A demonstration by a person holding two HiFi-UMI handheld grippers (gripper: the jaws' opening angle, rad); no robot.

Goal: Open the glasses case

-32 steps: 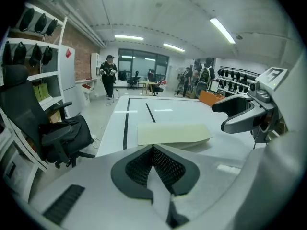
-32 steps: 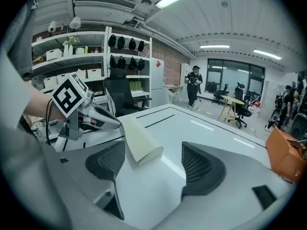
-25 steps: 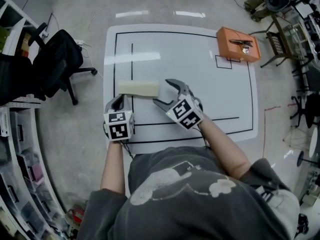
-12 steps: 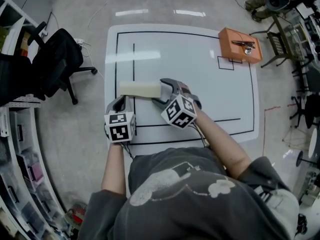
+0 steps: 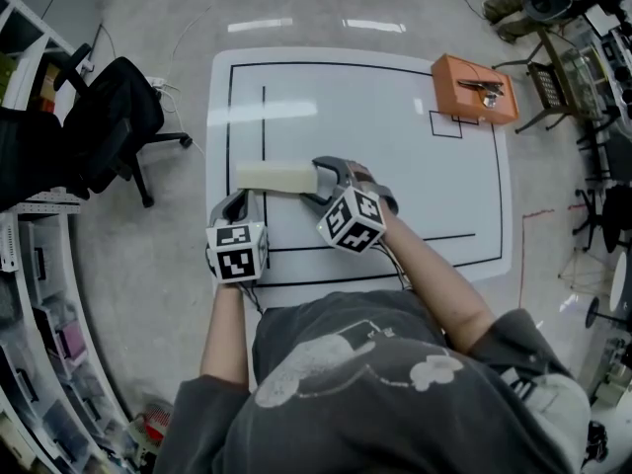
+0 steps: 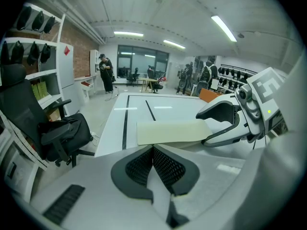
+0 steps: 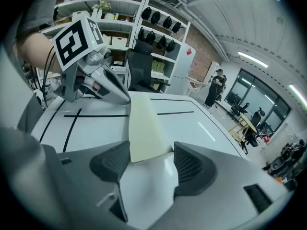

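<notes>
On the white table with black lines point(image 5: 395, 146), the left tongs point(image 5: 237, 201) rest pressed together at the near left, holding nothing. Just beyond them, the pale cream oblong glasses case point(image 5: 272, 177) lies flat, left of centre. The right tongs point(image 5: 319, 183) stand apart around its right end and have just been closing. An orange box point(image 5: 472, 89) sits at the far right.

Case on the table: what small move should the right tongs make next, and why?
Probably finish closing. The right tongs straddle the end of the case and have just been closing, yet a gap shows beside one pad, so nothing is gripped. The left tongs sit shut by its other end.
</notes>
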